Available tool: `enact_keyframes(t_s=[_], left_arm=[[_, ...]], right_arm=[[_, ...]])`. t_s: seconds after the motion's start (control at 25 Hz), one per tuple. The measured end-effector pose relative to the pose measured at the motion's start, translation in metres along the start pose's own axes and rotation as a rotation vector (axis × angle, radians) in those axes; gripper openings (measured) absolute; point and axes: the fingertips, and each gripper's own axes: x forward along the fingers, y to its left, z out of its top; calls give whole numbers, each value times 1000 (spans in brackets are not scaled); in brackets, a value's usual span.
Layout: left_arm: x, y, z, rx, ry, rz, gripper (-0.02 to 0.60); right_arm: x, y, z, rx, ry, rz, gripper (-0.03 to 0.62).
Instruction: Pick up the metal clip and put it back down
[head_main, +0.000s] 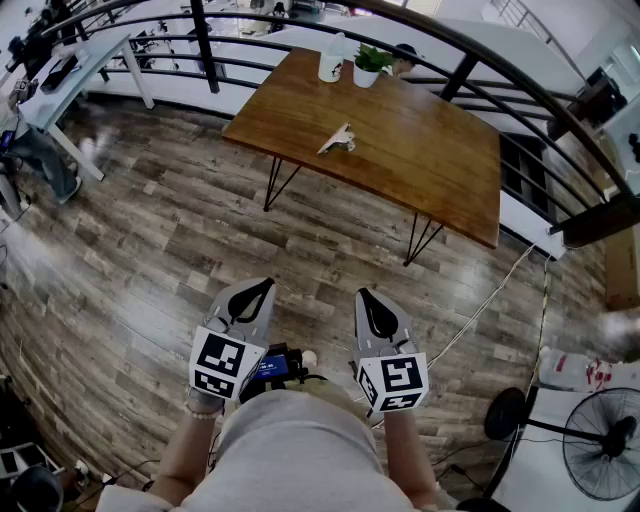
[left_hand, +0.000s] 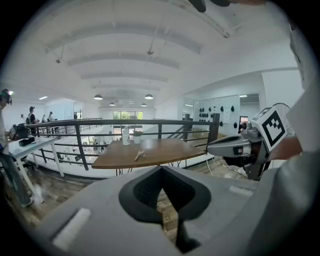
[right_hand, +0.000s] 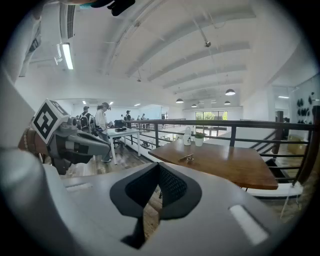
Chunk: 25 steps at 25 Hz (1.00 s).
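Note:
The metal clip (head_main: 337, 140) lies on a brown wooden table (head_main: 430, 160) far ahead of me; it also shows small as the clip (left_hand: 139, 155) in the left gripper view and the clip (right_hand: 187, 158) in the right gripper view. My left gripper (head_main: 252, 295) and right gripper (head_main: 372, 300) are held side by side close to my body, over the wooden floor and well short of the table. Both point forward and slightly down. In each gripper's own view the jaws meet at the tip, left gripper (left_hand: 161, 167) and right gripper (right_hand: 159, 164), with nothing between them.
A white bottle (head_main: 331, 58) and a small potted plant (head_main: 369, 66) stand at the table's far edge. A black railing (head_main: 500, 70) curves behind the table. A white cable (head_main: 490, 300) runs across the floor, a fan (head_main: 600, 445) stands at right, a white desk (head_main: 70, 70) at left.

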Motion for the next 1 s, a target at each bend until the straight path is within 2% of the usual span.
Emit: enact_keyframes(t_s=[0.56,0.88,1.0], left_arm=[[-5,4,0,-6,-3,0,0],[-2,2,10,-35,-35,-1,5],[-1,-2,11,-40,-44,-8,98]], right_arm=[[2,6,4,-11,-7,5,11],[-2,2,13,72,-69,24,13],[-4,2,11,72,-70,25,109]])
